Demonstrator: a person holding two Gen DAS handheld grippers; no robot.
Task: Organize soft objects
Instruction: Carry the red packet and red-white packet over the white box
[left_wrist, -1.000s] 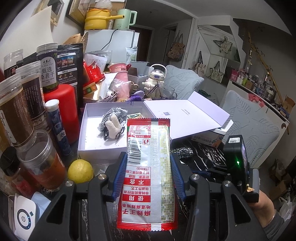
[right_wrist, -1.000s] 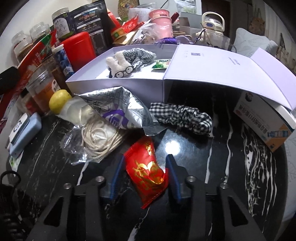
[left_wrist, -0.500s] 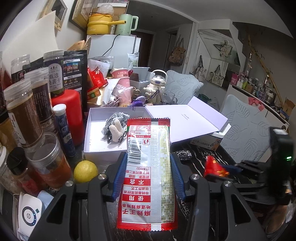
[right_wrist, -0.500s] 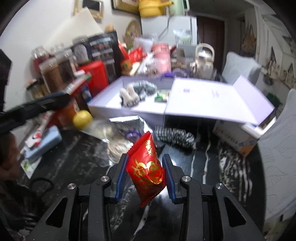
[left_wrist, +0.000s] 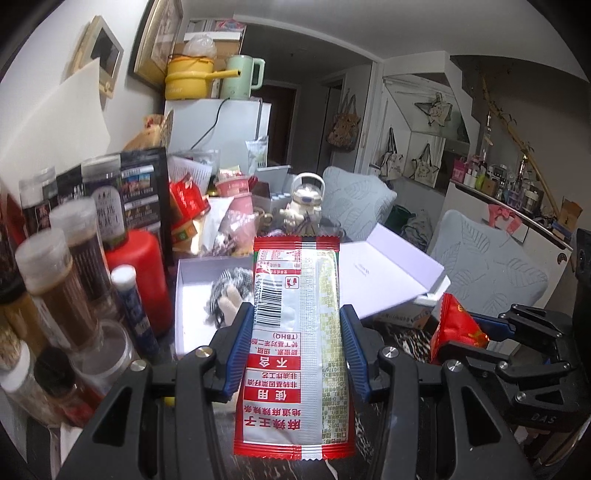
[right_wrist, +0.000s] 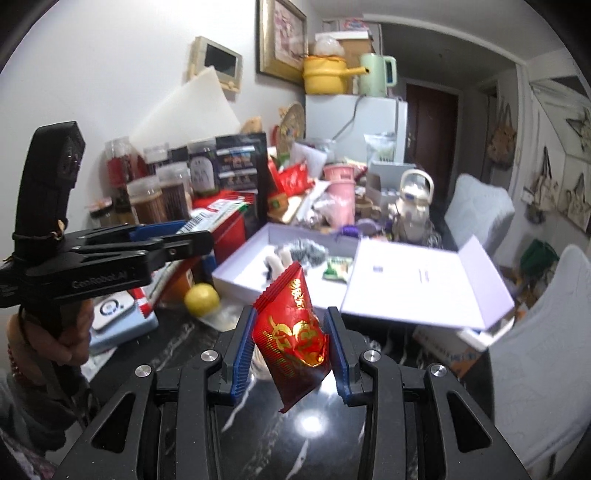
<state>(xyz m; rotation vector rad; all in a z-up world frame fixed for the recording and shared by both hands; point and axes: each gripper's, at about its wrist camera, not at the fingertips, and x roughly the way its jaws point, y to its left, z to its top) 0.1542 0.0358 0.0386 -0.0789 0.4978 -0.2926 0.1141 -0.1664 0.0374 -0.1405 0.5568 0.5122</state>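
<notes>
My left gripper (left_wrist: 295, 325) is shut on a long red-and-white snack packet (left_wrist: 295, 347), held lengthwise above the dark table. My right gripper (right_wrist: 290, 328) is shut on a small red-and-gold foil packet (right_wrist: 291, 332), raised off the table; that packet (left_wrist: 452, 325) also shows at the right of the left wrist view. Beyond both stands an open white box (right_wrist: 255, 273) with its lid (right_wrist: 417, 280) folded out to the right. Inside lie a checked scrunchie with a white plush piece (right_wrist: 295, 254) and a small green packet (right_wrist: 336, 266). The left gripper (right_wrist: 177, 236) appears at the left of the right wrist view.
Jars (left_wrist: 55, 288), a red canister (left_wrist: 136, 273) and a blue tube (left_wrist: 133, 306) crowd the left side. A yellow lemon (right_wrist: 201, 299) lies by the box's near corner. More clutter and a white kettle (right_wrist: 412, 199) stand behind the box. A small carton (right_wrist: 447, 350) lies under the lid.
My right gripper has lifted the red foil packet well up off the table. My left gripper has risen a little with the long packet still in it.
</notes>
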